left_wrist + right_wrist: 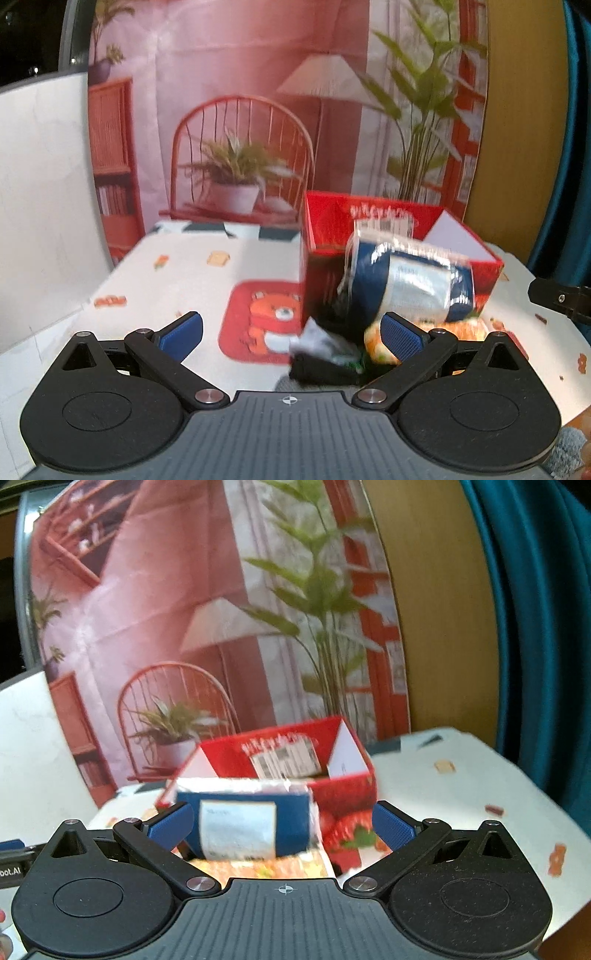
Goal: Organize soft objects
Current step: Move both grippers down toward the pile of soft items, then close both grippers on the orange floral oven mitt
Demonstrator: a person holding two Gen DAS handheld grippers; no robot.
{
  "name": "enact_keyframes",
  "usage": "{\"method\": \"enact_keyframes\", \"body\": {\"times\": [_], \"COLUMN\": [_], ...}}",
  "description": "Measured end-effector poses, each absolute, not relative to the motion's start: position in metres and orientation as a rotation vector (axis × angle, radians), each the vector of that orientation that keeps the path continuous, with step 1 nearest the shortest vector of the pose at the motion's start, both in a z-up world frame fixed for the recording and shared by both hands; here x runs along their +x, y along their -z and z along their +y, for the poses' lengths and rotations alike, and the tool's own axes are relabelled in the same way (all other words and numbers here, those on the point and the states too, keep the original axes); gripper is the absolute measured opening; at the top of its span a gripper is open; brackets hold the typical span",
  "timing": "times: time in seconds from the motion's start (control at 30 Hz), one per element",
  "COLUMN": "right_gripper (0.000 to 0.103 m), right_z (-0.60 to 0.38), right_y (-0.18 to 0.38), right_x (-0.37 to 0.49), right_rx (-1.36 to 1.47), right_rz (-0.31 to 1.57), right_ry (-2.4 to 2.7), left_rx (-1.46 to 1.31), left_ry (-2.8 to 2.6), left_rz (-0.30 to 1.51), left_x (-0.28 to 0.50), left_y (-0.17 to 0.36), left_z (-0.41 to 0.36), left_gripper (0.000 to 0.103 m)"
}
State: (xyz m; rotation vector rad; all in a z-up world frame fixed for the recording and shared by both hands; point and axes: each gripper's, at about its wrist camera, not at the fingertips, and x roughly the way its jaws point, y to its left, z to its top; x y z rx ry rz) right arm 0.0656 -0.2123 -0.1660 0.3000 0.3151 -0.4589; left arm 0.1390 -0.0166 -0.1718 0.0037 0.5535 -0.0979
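Placement of the blue wrapped package into the red box appears to be the step in hand. Both views are blurred. The package sits in front of the box, toward the far edge of the tabletop, above an orange packet. The right gripper is spread, with 2 pads flanking the package; contact cannot be confirmed. The left gripper is spread and empty, near a dark bundle. Close gently on the package's short sides, lift clear of the box wall, then release inside.
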Motion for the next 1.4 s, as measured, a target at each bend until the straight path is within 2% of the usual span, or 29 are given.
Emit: {"method": "enact_keyframes", "body": {"times": [0.17,0.3,0.63,1.0,1.07,1.2,1.4], "right_gripper": [0.103,0.103,0.103,0.1,0.097,0.092,0.085], "right_z": [-0.209,-0.202,-0.198,-0.2,-0.2,-0.205,-0.214], "right_y": [0.189,0.197,0.188,0.231,0.238,0.25,0.264], "right_x": [0.059,0.053,0.057,0.071,0.073,0.079,0.082], "right_rx": [0.283,0.254,0.215,0.198,0.192,0.207,0.224], "right_rz": [0.315,0.315,0.314,0.448,0.469,0.5,0.524], "right_ry": [0.475,0.498,0.506,0.464,0.453,0.424,0.396], "left_rx": [0.032,0.006,-0.077,-0.079,-0.062,-0.057,-0.091], "left_ry": [0.124,0.116,0.074,0.165,0.189,0.25,0.319], "left_rz": [0.606,0.597,0.559,0.701,0.732,0.801,0.839], "left_x": [0.13,0.124,0.121,0.139,0.142,0.148,0.157], "left_y": [0.189,0.18,0.166,0.213,0.224,0.245,0.262], "left_z": [-0.015,-0.005,0.011,-0.005,-0.011,-0.021,-0.031], "left_gripper": [0.103,0.103,0.103,0.099,0.096,0.083,0.071]}}
